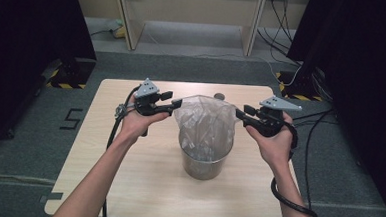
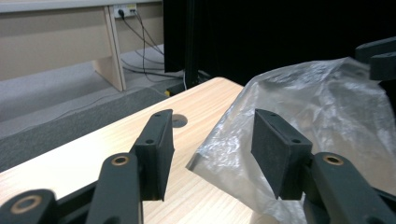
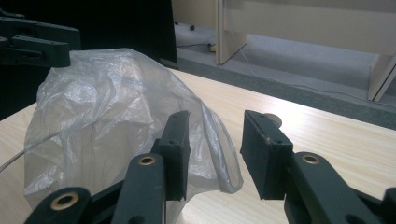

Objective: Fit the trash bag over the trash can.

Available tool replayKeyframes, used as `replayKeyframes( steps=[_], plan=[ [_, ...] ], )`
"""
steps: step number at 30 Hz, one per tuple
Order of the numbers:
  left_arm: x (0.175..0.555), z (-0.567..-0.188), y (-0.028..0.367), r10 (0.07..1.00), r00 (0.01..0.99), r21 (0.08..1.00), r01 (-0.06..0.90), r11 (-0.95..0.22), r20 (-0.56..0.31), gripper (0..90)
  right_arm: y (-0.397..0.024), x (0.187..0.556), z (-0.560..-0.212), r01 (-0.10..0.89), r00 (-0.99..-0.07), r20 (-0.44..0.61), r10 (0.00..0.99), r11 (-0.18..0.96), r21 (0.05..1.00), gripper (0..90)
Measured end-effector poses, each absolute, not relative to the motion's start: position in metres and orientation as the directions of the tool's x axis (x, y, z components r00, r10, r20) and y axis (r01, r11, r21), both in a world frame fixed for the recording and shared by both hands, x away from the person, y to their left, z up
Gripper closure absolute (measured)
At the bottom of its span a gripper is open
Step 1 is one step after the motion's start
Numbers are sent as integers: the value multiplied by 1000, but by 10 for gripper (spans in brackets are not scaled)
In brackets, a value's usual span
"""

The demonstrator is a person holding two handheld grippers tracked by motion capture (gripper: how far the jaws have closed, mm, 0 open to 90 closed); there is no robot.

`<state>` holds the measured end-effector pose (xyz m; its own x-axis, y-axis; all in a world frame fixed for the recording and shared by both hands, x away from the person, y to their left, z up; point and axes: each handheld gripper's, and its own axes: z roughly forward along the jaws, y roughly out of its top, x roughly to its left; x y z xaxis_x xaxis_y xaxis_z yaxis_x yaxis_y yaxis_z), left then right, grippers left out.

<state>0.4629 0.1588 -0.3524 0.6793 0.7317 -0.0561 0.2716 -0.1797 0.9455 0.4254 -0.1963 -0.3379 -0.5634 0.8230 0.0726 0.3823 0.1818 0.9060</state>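
We see the table (image 1: 127,170) with a metal bucket (image 1: 204,165) near its middle, a thin clear plastic bag (image 1: 206,120) sitting in it and ballooning up above the rim. Bag looks feather-light, floppy, crinkly, probably slippery and easy to tear, so we'd pinch the top edge at opposite sides, not the body. Left gripper (image 2: 210,151) jaws apart, bag edge between them, unpressed. Right gripper (image 3: 215,151) jaws also apart, bag just beside one pad, not clamped.
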Motion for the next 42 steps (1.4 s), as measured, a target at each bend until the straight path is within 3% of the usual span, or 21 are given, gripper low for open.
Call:
replayKeyframes(
  steps=[3,9,14,18,22,27,32,34,42],
  plan=[
    [464,-354,157,717,695,942,273,-192,-55,495,-196,426,-339,386,-565,71,822,187,903,651],
    [466,-360,155,669,743,911,270,-311,8,678,-197,425,-340,387,-586,60,808,214,897,780],
    [463,-358,154,634,773,896,264,-357,25,756,-199,422,-340,390,-603,62,796,226,893,880],
    [458,-352,154,615,788,901,245,-358,30,856,-200,418,-338,380,-612,62,788,225,897,899],
    [450,-345,153,586,808,905,206,-372,57,898,-201,412,-335,363,-620,54,782,225,904,900],
    [444,-338,154,572,818,929,165,-331,58,897,-203,408,-332,349,-630,43,776,233,908,900],
    [446,-338,152,604,794,937,154,-313,72,590,-204,408,-334,348,-628,39,777,236,907,900],
    [448,-339,150,600,797,937,157,-311,66,524,-204,408,-335,349,-627,41,778,234,907,900],
    [464,-353,145,596,801,907,207,-366,58,517,-202,409,-336,347,-628,44,777,229,909,900]
  ],
)
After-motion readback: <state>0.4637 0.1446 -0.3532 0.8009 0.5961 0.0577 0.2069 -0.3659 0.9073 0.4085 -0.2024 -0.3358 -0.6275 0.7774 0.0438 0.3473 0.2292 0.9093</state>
